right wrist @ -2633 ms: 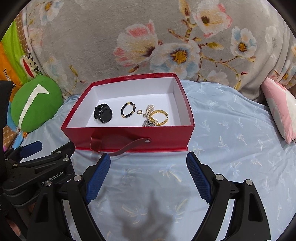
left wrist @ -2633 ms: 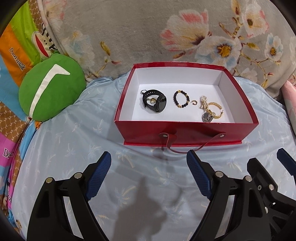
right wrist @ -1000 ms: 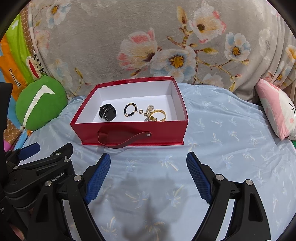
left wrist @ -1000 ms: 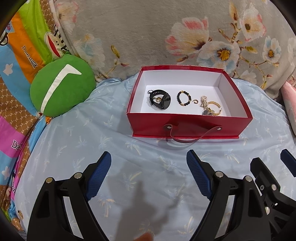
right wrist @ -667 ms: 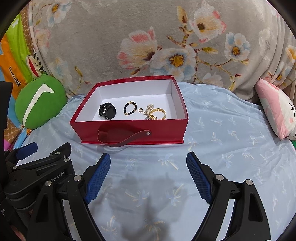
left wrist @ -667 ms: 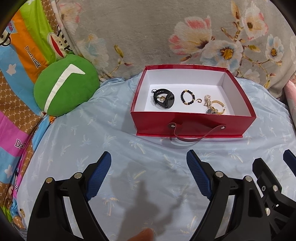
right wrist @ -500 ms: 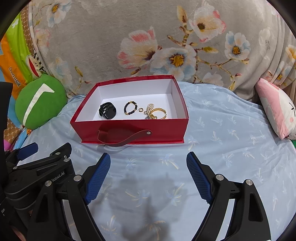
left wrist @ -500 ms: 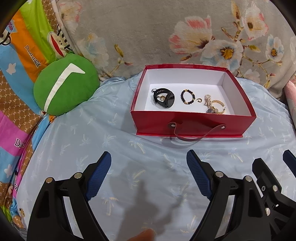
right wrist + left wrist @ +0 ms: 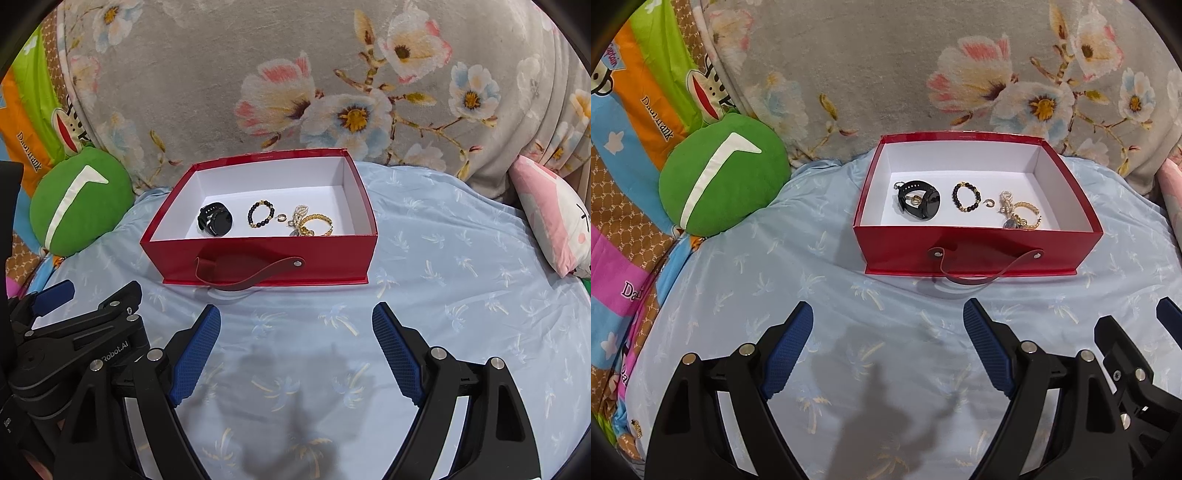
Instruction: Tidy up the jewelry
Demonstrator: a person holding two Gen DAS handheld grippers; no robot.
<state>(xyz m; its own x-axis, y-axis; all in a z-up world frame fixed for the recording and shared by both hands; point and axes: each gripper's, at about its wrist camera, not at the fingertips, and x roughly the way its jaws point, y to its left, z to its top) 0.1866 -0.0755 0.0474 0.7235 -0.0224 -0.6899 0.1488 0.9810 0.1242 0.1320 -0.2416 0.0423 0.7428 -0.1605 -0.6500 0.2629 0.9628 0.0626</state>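
Note:
A red box (image 9: 975, 251) with a white inside sits on the light blue bed sheet; it also shows in the right wrist view (image 9: 266, 254). In it lie a black watch (image 9: 919, 201) (image 9: 215, 219), a black bead bracelet (image 9: 966, 196) (image 9: 261, 214), a small gold ring (image 9: 989, 202) (image 9: 282, 218), a pearl piece (image 9: 1006, 201) and a gold bracelet (image 9: 1027, 216) (image 9: 316, 224). My left gripper (image 9: 888, 354) is open and empty, well in front of the box. My right gripper (image 9: 295, 354) is open and empty, beside the left one.
A green round cushion (image 9: 720, 177) (image 9: 77, 201) lies left of the box. A grey floral blanket (image 9: 923, 74) rises behind it. A pink pillow (image 9: 550, 218) lies at the right. A colourful cartoon cloth (image 9: 628, 110) covers the left side.
Both grippers have pulled back from the box since 2.6 s ago, so it looks smaller and farther. Over the last half second almost nothing has moved. The jewelry has not moved.

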